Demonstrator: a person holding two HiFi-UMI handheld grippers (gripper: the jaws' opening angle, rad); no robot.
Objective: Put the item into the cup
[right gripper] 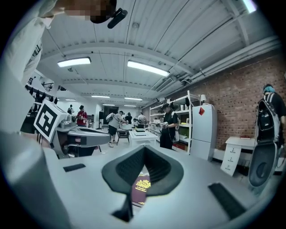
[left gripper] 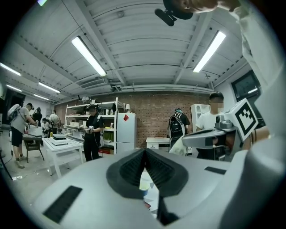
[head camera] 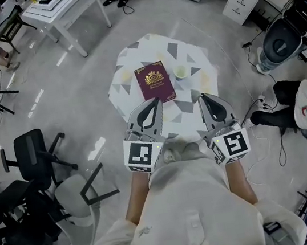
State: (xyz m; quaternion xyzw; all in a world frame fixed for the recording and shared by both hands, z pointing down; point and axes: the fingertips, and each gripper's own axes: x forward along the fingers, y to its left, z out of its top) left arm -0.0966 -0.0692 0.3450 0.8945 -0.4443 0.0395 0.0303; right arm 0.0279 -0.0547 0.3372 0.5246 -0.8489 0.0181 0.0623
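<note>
Beside the cup (head camera: 181,72), the booklet (head camera: 154,82) lies lengthwise, near-to-far.

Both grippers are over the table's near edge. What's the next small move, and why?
Probably open the right gripper and ease it toward the maroon booklet. Its jaws are together on nothing, the booklet lies flat beside the cup, untouched, and the right gripper view looks straight at it.

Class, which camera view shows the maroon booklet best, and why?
The head view: the whole maroon booklet lies on the table. The right gripper view catches only a slice of it past the jaws; the left gripper view shows hardly anything.
</note>
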